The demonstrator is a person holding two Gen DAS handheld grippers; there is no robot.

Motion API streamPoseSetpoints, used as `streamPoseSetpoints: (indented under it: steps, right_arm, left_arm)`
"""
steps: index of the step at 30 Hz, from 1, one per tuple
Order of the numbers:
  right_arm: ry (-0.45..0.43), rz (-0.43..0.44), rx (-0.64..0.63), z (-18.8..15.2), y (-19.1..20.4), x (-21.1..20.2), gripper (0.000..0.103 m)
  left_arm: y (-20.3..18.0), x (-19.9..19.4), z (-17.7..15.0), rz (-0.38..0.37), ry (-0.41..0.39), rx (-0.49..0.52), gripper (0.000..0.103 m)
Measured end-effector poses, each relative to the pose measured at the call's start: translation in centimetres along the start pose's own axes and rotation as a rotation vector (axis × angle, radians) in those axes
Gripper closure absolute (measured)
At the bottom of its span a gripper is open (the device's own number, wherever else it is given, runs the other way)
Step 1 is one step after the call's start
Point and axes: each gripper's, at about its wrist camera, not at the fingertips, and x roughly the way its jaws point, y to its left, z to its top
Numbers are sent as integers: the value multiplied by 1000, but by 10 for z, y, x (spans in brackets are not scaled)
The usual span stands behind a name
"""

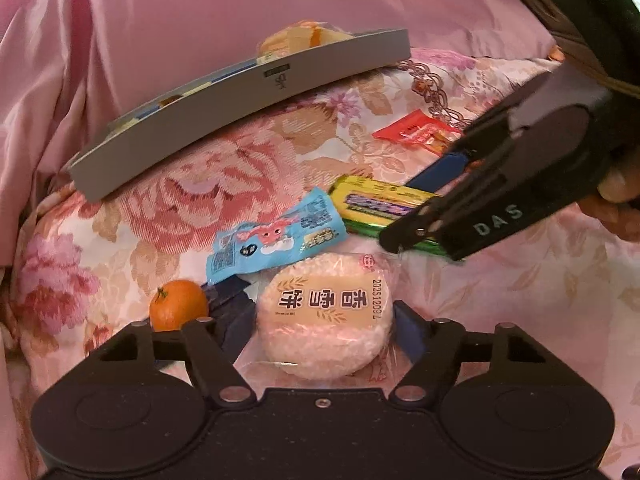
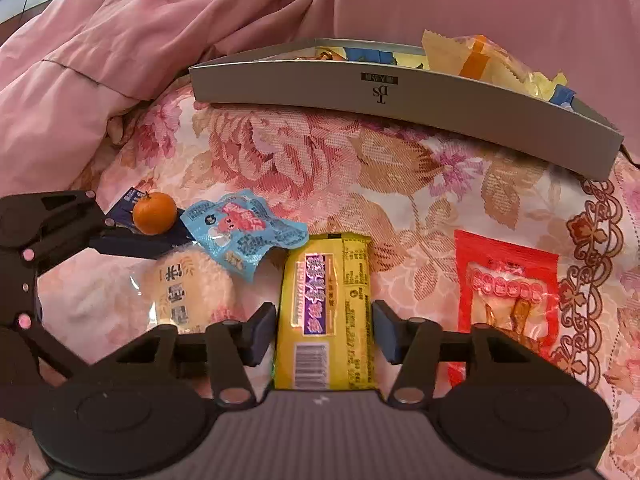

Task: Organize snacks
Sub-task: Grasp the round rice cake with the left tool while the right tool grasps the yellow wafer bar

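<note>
A round pink rice cracker (image 1: 324, 316) in clear wrap lies on the floral bedspread, and my left gripper (image 1: 325, 322) is shut on it, a blue pad touching each side. My right gripper (image 2: 325, 330) is shut on a yellow snack packet (image 2: 326, 280), its pads against both long edges. In the left wrist view the right gripper (image 1: 416, 236) reaches in from the right onto that packet (image 1: 372, 200). A light blue packet (image 1: 276, 236) lies partly over the cracker. A small mandarin (image 1: 178, 304) sits to the left, a red packet (image 2: 508, 284) to the right.
A long grey tray (image 2: 400, 92) with several wrapped snacks in it rests at the far side of the bedspread. A bunched pink quilt (image 2: 100, 60) rises behind and to the left. A person's hand (image 1: 616, 200) holds the right gripper.
</note>
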Motion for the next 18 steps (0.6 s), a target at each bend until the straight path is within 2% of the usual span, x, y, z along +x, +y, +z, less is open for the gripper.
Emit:
streamPoseSetpoints:
  steps: [5,11,14,16,18]
  right_arm:
    - [8,-18,22,-10,3,-9,51]
    - [39,3,60,-27,10,-29,51]
    - [45,-5,31,-35,16,-39,49]
    - [41,-28,-7,-37,22,-42,46]
    - [41,-33,-22,-35,24,-41,46]
  left_arm:
    - [0,-10,-8,6,26,-59,29]
    - [-13,-27,-19,11,61,-42,28]
    - [-10,-26,-18,4,75,-21,22]
    - [-5,-20,-15,-8,104,-22,14]
    - [2,-15,-13,-31,116,-39,12]
